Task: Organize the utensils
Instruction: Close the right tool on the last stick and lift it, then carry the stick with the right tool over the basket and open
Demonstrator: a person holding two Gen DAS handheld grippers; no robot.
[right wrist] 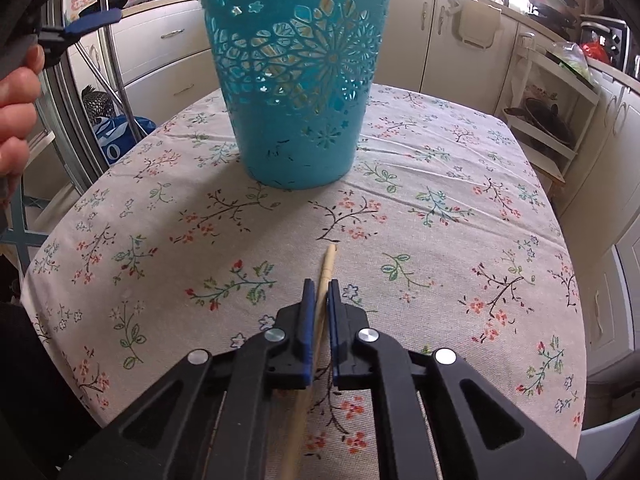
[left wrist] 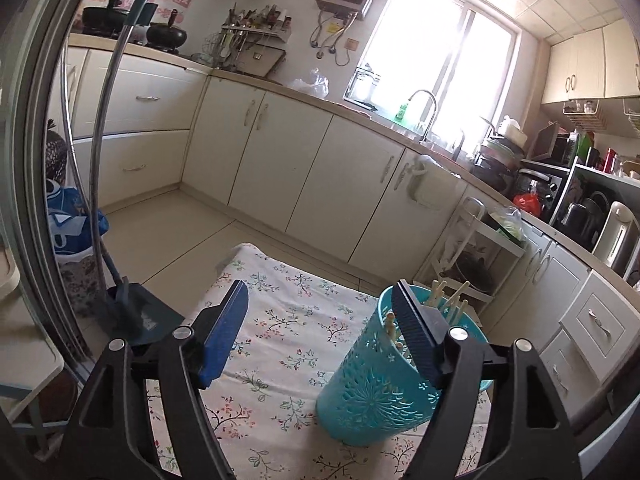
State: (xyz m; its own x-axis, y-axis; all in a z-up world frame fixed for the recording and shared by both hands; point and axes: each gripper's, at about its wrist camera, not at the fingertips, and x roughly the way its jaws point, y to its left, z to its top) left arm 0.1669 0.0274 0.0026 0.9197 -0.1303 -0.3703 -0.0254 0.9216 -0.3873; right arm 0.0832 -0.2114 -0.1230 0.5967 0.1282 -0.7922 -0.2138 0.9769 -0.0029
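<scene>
**On the floral tablecloth: right gripper has a chopstick, basket dead ahead**

On the table covered by the white floral-print cloth, your right gripper is clenched on a single pale wooden chopstick. Pads press it from both sides. The stick's long axis runs along the fingers, tip poking out past the fingertips toward the far side of the table, the rest trailing back under the gripper body. It sits low, near the cloth; I can't tell if the tip touches it.

The turquoise perforated plastic basket stands upright straight ahead of that tip, well apart from it, nothing between them. It already holds several pale chopsticks, visible over the rim in the left wrist view.

Your left gripper is released, jaws wide, nothing between the pads. Its right finger overlaps the basket rim in that view; I can't tell whether it touches. Your bare hand on its handle shows at the left edge of the right wrist view.

My read: the right hand is the one loaded, so it makes the drop. The stick points at the basket wall, not the mouth. You'd need to lift above the rim and tip the stick end-down before releasing. Watch the left finger at the rim; it could nudge the basket.
</scene>
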